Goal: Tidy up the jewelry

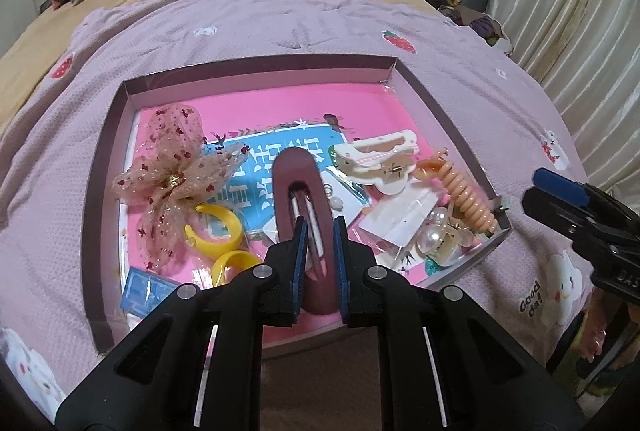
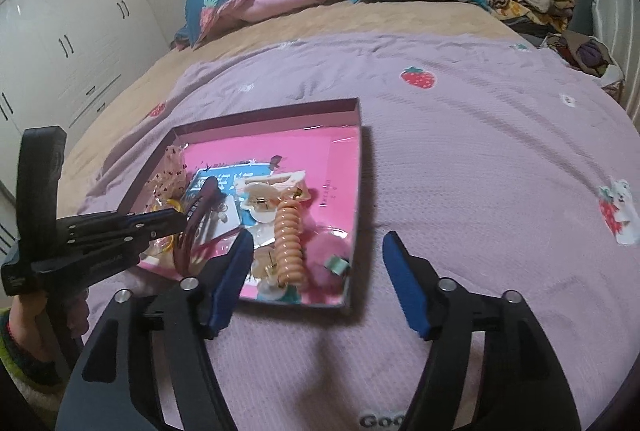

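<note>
Maroon plastic sits pinched between my left gripper (image 1: 319, 231): the long oval hair clip (image 1: 301, 187) is clamped near its tail so its nose points over the tray (image 1: 256, 73), lifted at the tray's near edge above the other pieces. Left of it in the tray lie the tulle bow (image 1: 176, 167) and yellow hoops (image 1: 222, 231), right of it the cream claw clip (image 1: 376, 159). My right gripper (image 2: 318, 263) hangs wide apart and empty just past the tray's near corner, probably waiting to help.

We read "Good da!" on the lilac blanket (image 1: 530, 301), at four o'clock beside a white cartoon animal (image 1: 564, 281).
</note>
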### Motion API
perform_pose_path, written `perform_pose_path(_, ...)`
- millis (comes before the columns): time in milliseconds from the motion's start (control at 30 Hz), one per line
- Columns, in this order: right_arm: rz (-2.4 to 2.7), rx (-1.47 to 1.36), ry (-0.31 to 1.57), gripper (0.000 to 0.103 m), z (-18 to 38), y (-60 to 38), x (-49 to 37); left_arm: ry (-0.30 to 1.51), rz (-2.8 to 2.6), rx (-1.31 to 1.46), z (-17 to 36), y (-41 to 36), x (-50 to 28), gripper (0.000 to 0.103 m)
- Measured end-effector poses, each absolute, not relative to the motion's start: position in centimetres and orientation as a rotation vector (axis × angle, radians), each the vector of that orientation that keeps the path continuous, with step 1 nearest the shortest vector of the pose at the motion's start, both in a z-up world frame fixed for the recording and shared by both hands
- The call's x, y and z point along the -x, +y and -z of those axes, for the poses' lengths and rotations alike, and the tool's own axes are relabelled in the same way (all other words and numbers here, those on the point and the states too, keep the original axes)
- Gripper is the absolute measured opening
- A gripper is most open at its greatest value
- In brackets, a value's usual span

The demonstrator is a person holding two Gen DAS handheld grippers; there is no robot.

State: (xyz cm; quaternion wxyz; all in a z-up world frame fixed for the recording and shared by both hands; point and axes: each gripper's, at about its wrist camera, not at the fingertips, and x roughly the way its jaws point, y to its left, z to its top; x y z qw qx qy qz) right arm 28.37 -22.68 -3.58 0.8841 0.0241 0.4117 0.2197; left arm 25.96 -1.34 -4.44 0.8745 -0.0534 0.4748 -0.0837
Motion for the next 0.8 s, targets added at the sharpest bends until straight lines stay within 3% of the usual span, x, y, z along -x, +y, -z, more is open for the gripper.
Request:
perform_pose_path(233,-0.451,-0.048,0.821,0.077,2.0,-23.8,-26.4,0.965,0.17,0.101,2.8,-1.8,-24.9,0.018)
perform_pose_path(800,-0.473,-0.032,0.732,0.091,-1.5,-23.8,-22.1,0.854,0.125,0.103,-2.4,-1.6,-20.2,0.064)
